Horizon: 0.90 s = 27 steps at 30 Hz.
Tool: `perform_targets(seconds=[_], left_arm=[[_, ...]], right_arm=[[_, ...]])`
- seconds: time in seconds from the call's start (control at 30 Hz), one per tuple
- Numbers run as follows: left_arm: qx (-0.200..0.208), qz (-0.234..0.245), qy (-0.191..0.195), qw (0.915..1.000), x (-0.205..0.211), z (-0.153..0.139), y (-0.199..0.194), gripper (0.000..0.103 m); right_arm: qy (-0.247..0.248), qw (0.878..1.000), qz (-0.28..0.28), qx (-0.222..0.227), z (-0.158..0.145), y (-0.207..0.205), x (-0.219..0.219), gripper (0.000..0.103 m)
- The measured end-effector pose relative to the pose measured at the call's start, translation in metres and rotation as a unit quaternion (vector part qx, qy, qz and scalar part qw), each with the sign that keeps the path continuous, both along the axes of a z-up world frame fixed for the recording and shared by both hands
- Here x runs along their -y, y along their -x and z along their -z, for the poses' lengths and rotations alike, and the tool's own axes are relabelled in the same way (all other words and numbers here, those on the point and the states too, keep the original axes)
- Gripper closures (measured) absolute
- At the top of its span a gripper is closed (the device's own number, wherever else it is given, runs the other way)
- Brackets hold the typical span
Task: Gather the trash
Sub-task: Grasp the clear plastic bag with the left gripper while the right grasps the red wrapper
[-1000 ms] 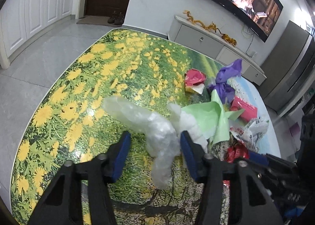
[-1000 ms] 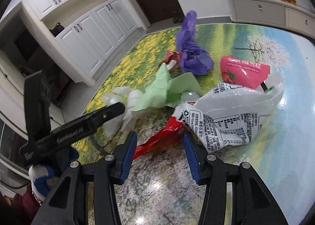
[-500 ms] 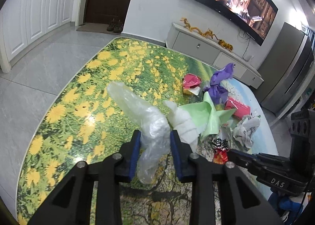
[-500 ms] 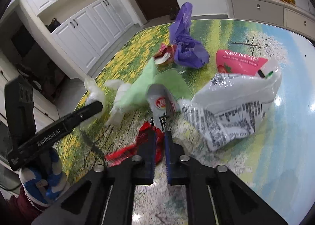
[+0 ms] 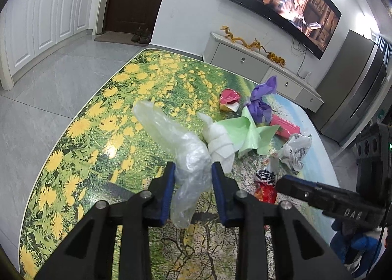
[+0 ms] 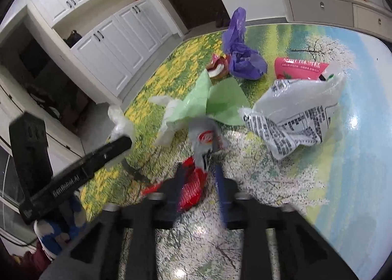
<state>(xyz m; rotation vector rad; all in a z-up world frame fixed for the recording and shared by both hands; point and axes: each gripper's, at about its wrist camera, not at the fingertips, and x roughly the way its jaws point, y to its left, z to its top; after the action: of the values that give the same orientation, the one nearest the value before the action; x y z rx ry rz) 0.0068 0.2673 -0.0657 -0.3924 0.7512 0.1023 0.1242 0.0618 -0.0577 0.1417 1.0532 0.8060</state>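
My left gripper (image 5: 192,172) is shut on a crumpled clear plastic bag (image 5: 181,147) and holds it above the flower-print table (image 5: 93,118). My right gripper (image 6: 198,177) is shut on a red and silver snack wrapper (image 6: 203,147), lifted off the table; the view is blurred. The wrapper also shows in the left wrist view (image 5: 265,182). On the table lie a green paper sheet (image 6: 215,101), a white foam piece (image 5: 218,142), a purple bag (image 6: 242,57), a pink packet (image 6: 300,68) and a clear printed bag (image 6: 294,113).
A small red and yellow wrapper (image 5: 229,98) lies beyond the purple bag. White cabinets (image 5: 44,22) stand at the left, a low TV cabinet (image 5: 245,64) and a TV (image 5: 281,0) are beyond the table. The table edge curves near the left.
Both grippers closed from open: the left on the clear plastic bag, the right on the red and silver wrapper. Both now hold their trash raised off the table.
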Motion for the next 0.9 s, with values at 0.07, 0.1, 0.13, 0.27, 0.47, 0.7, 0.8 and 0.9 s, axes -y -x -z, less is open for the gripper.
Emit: perform_targets(seconds=[0.07, 0.1, 0.13, 0.27, 0.47, 0.7, 0.8, 0.9], left_arm=[[0.0, 0.0, 0.001, 1.0, -0.002, 0.001, 0.0, 0.075], [0.001, 0.0, 0.003, 1.0, -0.003, 0.002, 0.0, 0.075], [0.002, 0.001, 0.004, 1.0, -0.004, 0.002, 0.0, 0.075], [0.005, 0.0, 0.006, 1.0, -0.009, 0.004, 0.001, 0.075], [0.006, 0.001, 0.009, 0.9999, -0.015, 0.005, 0.003, 0.075], [0.014, 0.011, 0.005, 0.9998, -0.011, 0.001, 0.01, 0.075], [0.016, 0.018, 0.002, 0.9997, -0.005, -0.001, 0.015, 0.075], [0.019, 0.026, 0.001, 0.9995, 0.002, -0.005, 0.019, 0.075]], right_arm=[[-0.006, 1.0, 0.004, -0.01, 0.0, -0.004, -0.004, 0.066], [-0.005, 1.0, 0.005, -0.013, 0.001, -0.008, -0.006, 0.064], [-0.002, 1.0, 0.008, -0.018, 0.003, -0.01, -0.009, 0.06], [0.004, 0.999, 0.022, -0.035, 0.01, -0.017, -0.022, 0.056], [0.045, 0.999, 0.019, -0.015, 0.009, -0.018, -0.046, 0.087], [0.057, 0.998, -0.008, -0.001, 0.009, -0.004, -0.051, 0.093], [0.049, 0.999, -0.013, -0.002, 0.009, 0.003, -0.04, 0.096], [0.033, 0.999, -0.013, -0.001, 0.007, 0.01, -0.028, 0.097]])
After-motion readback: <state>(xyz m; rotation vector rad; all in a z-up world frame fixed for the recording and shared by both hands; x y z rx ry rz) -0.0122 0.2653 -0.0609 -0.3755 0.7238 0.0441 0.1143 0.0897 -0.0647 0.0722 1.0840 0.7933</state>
